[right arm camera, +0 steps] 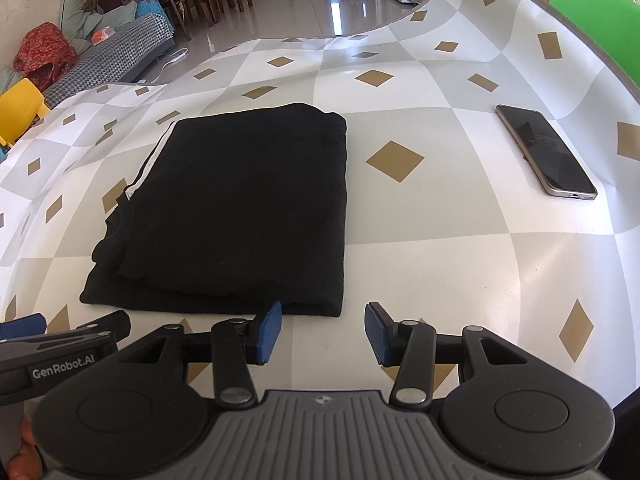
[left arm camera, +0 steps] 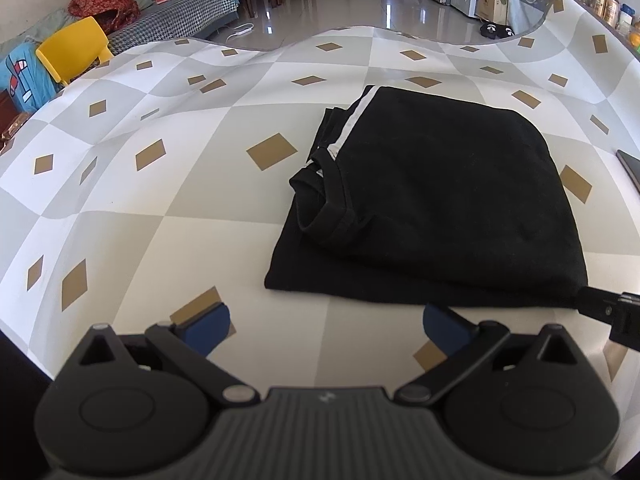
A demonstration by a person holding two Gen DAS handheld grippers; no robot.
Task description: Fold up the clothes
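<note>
A black garment (left arm camera: 440, 200) with a white stripe lies folded into a neat rectangle on the checked tablecloth (left arm camera: 160, 208); its collar shows at the left side. In the right wrist view the same black garment (right arm camera: 240, 204) sits left of centre. My left gripper (left arm camera: 326, 330) is open, just short of the garment's near edge, nothing between its blue pads. My right gripper (right arm camera: 323, 332) is open too, at the garment's near right corner, empty. The right gripper's finger (left arm camera: 608, 308) shows at the right edge of the left wrist view, and the left gripper (right arm camera: 60, 340) at the lower left of the right wrist view.
A phone (right arm camera: 546, 150) lies face up on the table to the right of the garment. A yellow chair (left arm camera: 74, 54) and a sofa (left arm camera: 176, 12) stand beyond the table's far left edge. A green chair (right arm camera: 584, 12) stands at the far right.
</note>
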